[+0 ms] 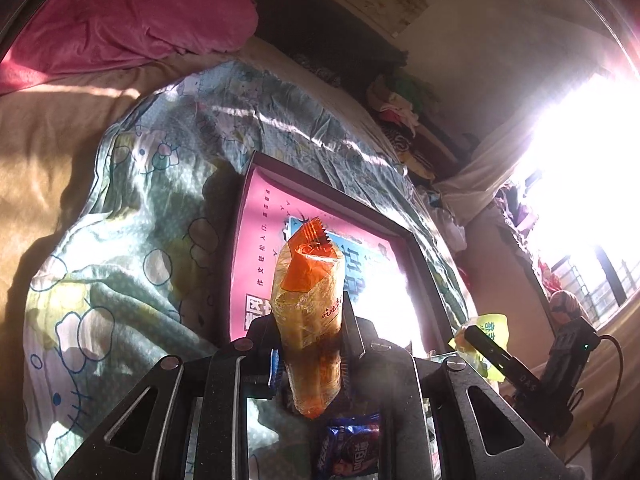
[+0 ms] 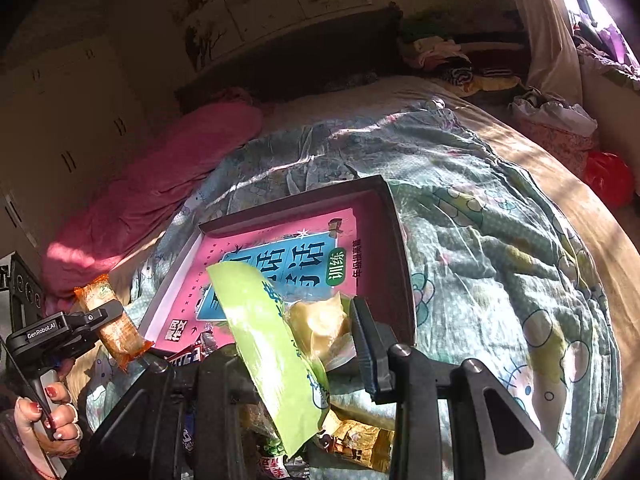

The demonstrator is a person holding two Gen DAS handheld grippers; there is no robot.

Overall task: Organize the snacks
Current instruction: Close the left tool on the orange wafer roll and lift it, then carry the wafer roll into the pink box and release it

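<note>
Pink book [image 2: 280, 264] alone inside dark tray [image 2: 394, 216], snacks outside.

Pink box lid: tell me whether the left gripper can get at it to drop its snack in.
Probably yes. The left gripper, shut on the orange snack packet, points straight at the pink box lid lying open on the quilt, with nothing between them. The right gripper, holding a green packet, stands off to the side.

Your left gripper [image 1: 308, 344] holds a snack packet [image 1: 310, 312] upright before the open box [image 1: 424, 264], which lies on the quilt [image 1: 120, 248] at twelve o'clock. Your right gripper [image 2: 304, 344] holds another packet [image 2: 268, 344] at three o'clock of it. More snacks [image 2: 360, 442] lie on the quilt at six o'clock, the pillow [image 1: 120, 20] at eleven.
</note>
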